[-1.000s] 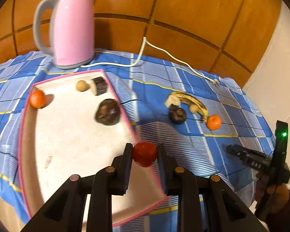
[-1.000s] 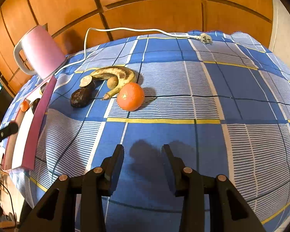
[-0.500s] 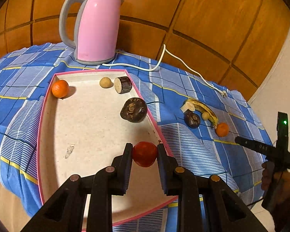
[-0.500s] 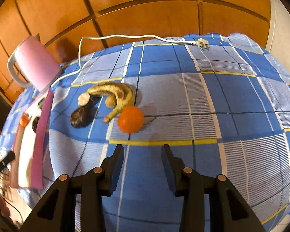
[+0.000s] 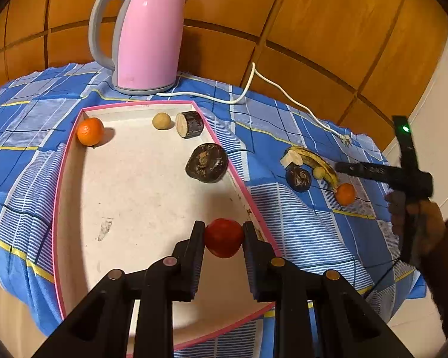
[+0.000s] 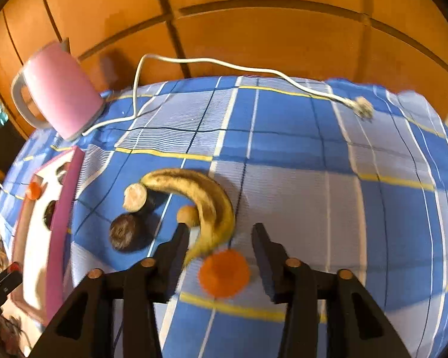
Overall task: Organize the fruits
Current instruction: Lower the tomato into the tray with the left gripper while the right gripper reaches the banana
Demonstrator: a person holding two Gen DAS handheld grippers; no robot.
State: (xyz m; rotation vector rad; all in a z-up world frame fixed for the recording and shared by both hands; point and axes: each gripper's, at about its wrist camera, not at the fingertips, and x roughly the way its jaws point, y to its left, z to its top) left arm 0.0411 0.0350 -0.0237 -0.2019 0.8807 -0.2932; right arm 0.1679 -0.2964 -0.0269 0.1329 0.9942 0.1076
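Red round fruit sits pinched between the fingers of the left tool, held over the near right corner of the pink-rimmed white tray. Inside that tray: a small orange citrus in the far left corner, a pale round fruit and a cut dark-skinned piece along the far edge, and a dark wrinkled fruit tight against the right rim. Over on the blue checked cloth covering the tabletop, the right tool has its fingers spread wide, with a second orange citrus lying between them, touching neither. Crowding the left finger are a spotted yellow banana, a small tan round fruit, a dark round fruit and a pale-faced cut slice. A pink electric kettle stands at the far edge, its white cord trailing across the cloth.
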